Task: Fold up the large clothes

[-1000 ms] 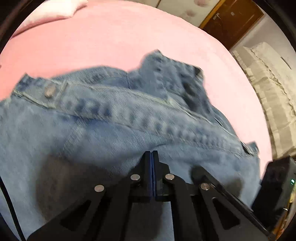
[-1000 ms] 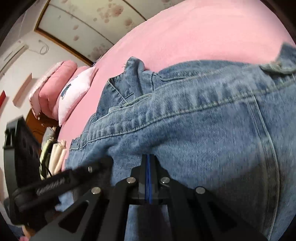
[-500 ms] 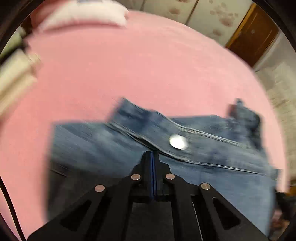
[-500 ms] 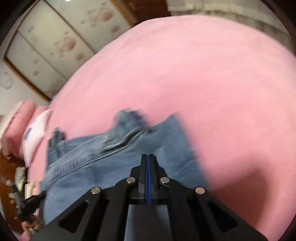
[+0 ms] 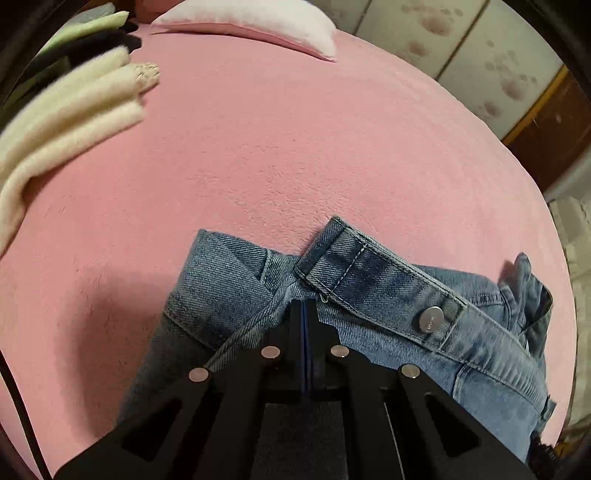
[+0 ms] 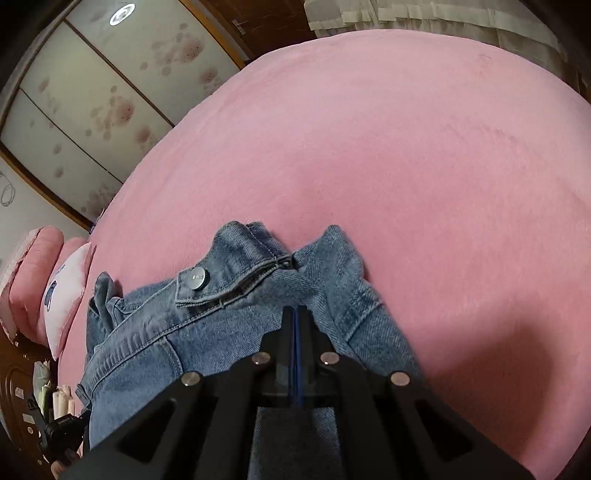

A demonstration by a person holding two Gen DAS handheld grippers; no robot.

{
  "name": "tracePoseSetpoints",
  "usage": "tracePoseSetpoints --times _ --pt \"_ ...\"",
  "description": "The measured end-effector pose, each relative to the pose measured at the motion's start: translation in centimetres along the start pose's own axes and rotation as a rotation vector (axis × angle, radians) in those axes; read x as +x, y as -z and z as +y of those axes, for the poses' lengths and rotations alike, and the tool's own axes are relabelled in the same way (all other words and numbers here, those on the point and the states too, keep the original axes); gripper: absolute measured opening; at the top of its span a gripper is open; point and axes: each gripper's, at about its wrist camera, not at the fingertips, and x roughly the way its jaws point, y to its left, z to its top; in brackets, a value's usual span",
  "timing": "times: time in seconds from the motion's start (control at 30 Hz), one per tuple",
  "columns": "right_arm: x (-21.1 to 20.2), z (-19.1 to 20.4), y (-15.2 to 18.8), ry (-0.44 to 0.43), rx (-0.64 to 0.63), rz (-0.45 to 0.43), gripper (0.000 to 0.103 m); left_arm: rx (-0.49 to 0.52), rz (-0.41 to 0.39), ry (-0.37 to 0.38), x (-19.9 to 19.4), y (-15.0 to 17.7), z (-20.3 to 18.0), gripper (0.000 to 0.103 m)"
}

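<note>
A blue denim garment (image 5: 388, 306) with a metal button (image 5: 431, 319) on its band hangs over the pink bed cover (image 5: 295, 155). My left gripper (image 5: 303, 306) is shut on a corner of the denim near the band's end. In the right wrist view the same denim garment (image 6: 207, 332) shows with a button (image 6: 195, 277), and my right gripper (image 6: 295, 312) is shut on its other corner. The cloth below both grippers is hidden by their black bodies.
Folded cream clothes (image 5: 62, 122) lie stacked at the left of the bed. A white and pink pillow (image 5: 258, 26) lies at the head; pink pillows (image 6: 44, 288) show at the left. Sliding wardrobe doors (image 6: 92, 92) stand behind the bed.
Both grippers have lifted and swung the denim; it filled both views a second ago and now only its band edge shows, with much more of the pink bed in sight.
</note>
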Motion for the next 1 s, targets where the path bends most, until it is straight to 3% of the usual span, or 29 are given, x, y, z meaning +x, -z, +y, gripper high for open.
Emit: tracePoseSetpoints --times 0.13,0.23,0.37,0.43,0.5,0.63,0.7,0.77,0.87,0.93,1.0 --pt "-1.3 1.3 -1.1 0.051 0.059 0.062 0.0 0.044 0.018 -0.067 -1.5 0.3 -2.7 0.001" --pt "-3.0 4.2 -1.0 -0.012 0.084 0.084 0.0 0.07 -0.048 -0.122 -5.0 1.4 -2.4 0.005" --pt "-4.0 10.1 0.6 -0.059 -0.052 0.164 0.0 0.04 -0.079 -0.096 -9.7 4.9 -0.1 0.012" --pt "-3.8 13.4 2.3 -0.144 -0.12 0.231 0.0 0.003 -0.058 -0.064 -11.1 7.3 1.4 0.012" --pt "-3.2 16.3 4.1 -0.166 -0.199 0.293 0.0 -0.012 -0.018 -0.056 -12.5 9.8 3.2 0.012" --pt "-1.1 20.9 8.7 -0.102 -0.322 0.407 0.0 -0.013 0.043 -0.054 -14.6 13.7 6.7 0.012" --pt "-0.4 21.3 10.7 -0.067 -0.327 0.46 0.0 -0.041 0.088 -0.024 -14.6 15.4 8.0 0.012" --pt "1.4 21.1 12.5 0.043 -0.341 0.542 0.0 -0.075 0.12 0.012 -14.9 17.1 9.5 0.012" --pt "2.1 20.1 13.4 0.056 -0.322 0.55 0.0 -0.104 0.144 0.041 -14.6 17.7 10.2 0.013" --pt "2.5 19.6 13.1 0.051 -0.289 0.582 0.0 -0.123 0.15 0.069 -14.7 18.0 10.4 0.019" --pt "2.9 19.7 12.9 0.057 -0.305 0.619 0.0 -0.13 0.152 0.097 -14.8 17.7 10.0 0.036"
